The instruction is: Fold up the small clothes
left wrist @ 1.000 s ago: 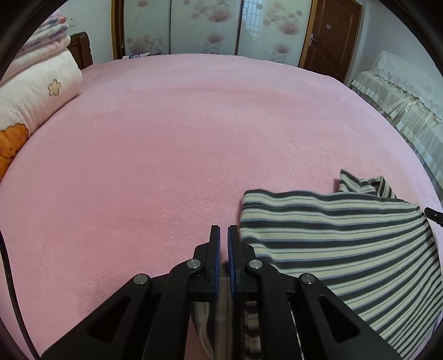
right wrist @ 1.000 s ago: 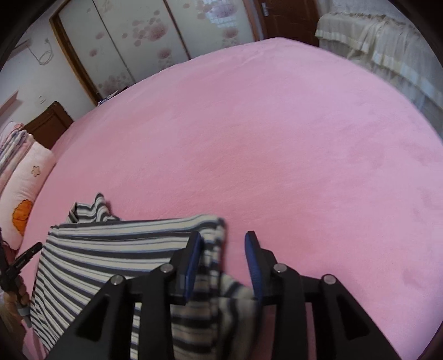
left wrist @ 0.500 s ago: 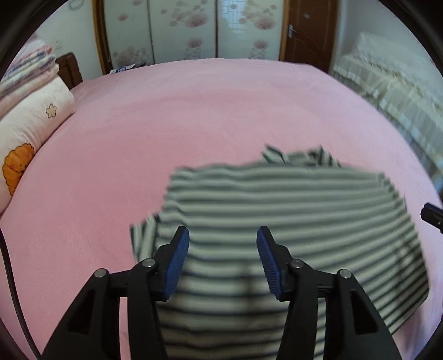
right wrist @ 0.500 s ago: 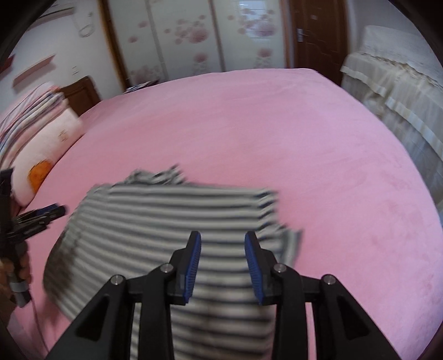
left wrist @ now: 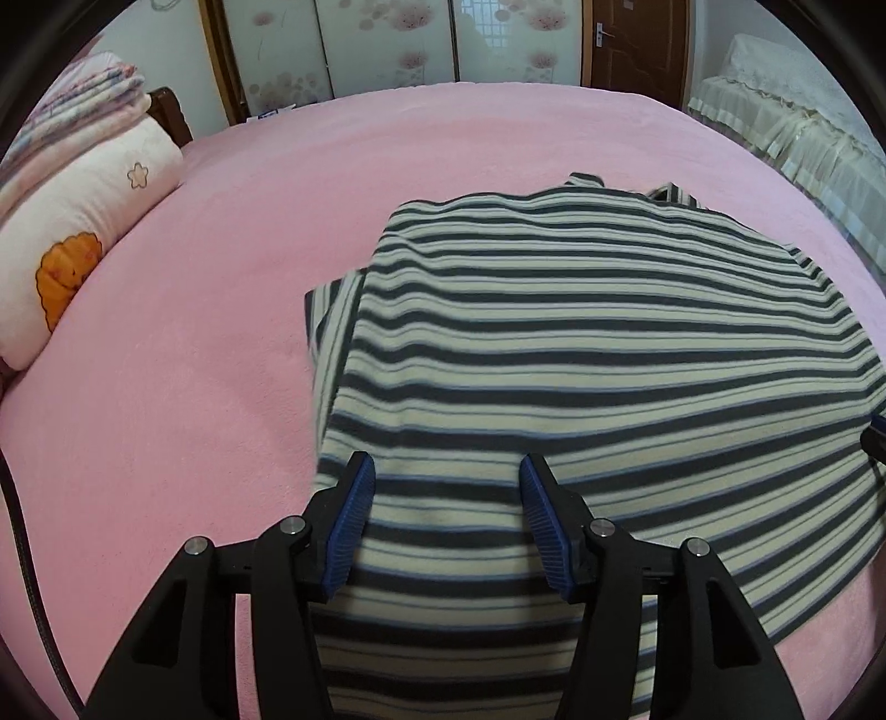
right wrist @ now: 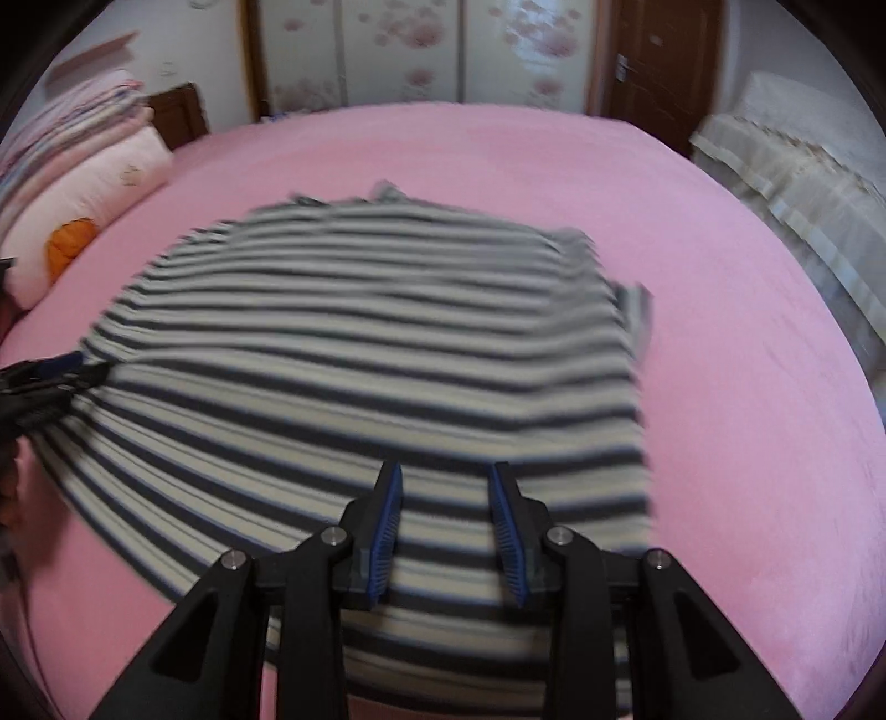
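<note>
A grey-and-cream striped shirt (left wrist: 581,354) lies spread flat on the pink bed cover (left wrist: 194,387), with a sleeve folded in at its left side. It also shows in the right wrist view (right wrist: 376,343), blurred. My left gripper (left wrist: 447,487) is open and empty, above the shirt's near left hem. My right gripper (right wrist: 446,490) is open and empty, above the near right hem. The left gripper's tip (right wrist: 50,376) shows at the left edge of the right wrist view.
A pink pillow with an orange print (left wrist: 72,243) and stacked blankets (left wrist: 83,105) lie at the left. A second bed with a cream cover (left wrist: 803,127) stands at the right. Wardrobe doors (left wrist: 387,44) and a brown door (left wrist: 637,44) are behind.
Both grippers let go of the shirt and opened, then drew back toward me and lifted. The shirt now lies spread flat on the bed.
</note>
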`<action>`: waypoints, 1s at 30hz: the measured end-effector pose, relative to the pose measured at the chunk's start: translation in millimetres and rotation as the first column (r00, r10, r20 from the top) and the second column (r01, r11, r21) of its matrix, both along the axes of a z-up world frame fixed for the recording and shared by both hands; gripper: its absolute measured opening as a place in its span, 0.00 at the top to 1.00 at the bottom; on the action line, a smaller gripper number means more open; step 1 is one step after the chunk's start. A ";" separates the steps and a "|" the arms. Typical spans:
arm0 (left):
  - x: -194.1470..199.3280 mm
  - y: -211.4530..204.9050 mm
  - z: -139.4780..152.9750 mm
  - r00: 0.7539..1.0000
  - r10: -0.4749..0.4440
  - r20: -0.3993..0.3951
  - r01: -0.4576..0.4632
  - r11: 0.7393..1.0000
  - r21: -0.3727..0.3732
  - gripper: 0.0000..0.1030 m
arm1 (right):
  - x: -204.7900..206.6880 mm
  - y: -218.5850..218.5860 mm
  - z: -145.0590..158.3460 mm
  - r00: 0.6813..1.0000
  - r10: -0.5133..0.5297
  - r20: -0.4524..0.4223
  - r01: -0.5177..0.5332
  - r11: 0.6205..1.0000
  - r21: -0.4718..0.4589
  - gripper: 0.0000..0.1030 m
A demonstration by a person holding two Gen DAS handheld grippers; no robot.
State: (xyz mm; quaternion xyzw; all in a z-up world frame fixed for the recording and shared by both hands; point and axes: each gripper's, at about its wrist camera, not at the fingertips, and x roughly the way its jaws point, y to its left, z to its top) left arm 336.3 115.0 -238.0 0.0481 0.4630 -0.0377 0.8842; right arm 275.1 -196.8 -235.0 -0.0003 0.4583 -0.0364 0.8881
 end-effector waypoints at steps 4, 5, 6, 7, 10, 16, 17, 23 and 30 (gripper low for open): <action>-2.1 5.4 -4.1 1.000 -0.011 0.004 0.011 0.999 0.033 0.47 | -15.7 -33.6 -2.9 0.999 -0.039 -0.001 0.039 0.999 -0.009 0.78; -3.7 6.7 -5.4 1.000 -0.016 0.005 0.016 0.999 0.037 0.47 | -18.0 -38.9 -3.6 0.999 -0.047 -0.004 0.047 0.999 -0.015 0.82; -4.9 7.8 -6.3 1.000 -0.017 0.006 0.017 0.999 0.040 0.47 | -21.9 -44.6 -5.1 0.998 -0.054 -0.014 0.054 0.998 -0.016 0.83; -5.6 8.2 -6.5 1.000 -0.017 0.006 0.017 0.999 0.040 0.47 | -22.8 -48.2 -6.7 0.997 -0.072 -0.023 0.072 0.997 -0.030 0.82; -5.7 6.2 -5.2 1.000 -0.014 0.003 0.014 0.998 0.054 0.47 | -27.4 -62.4 -8.6 0.994 -0.101 -0.030 0.101 0.995 0.020 0.76; -6.9 -2.9 5.4 1.000 0.007 -0.021 -0.005 0.998 0.068 0.47 | -32.2 -53.6 3.4 0.995 -0.095 -0.011 0.095 0.995 0.010 0.76; -9.6 -3.2 9.3 1.000 0.012 -0.026 -0.010 0.998 0.065 0.47 | -32.5 -50.2 6.5 0.996 -0.087 -0.007 0.087 0.996 0.004 0.76; -30.7 -9.4 35.1 0.999 0.040 -0.004 -0.040 0.998 0.051 0.37 | -39.1 -20.1 34.1 0.998 -0.032 0.052 0.032 0.999 0.005 0.76; -64.8 -35.9 41.0 0.998 0.046 0.032 -0.044 0.998 -0.040 0.30 | -41.4 29.5 40.7 0.995 0.066 0.074 -0.072 0.994 0.087 0.76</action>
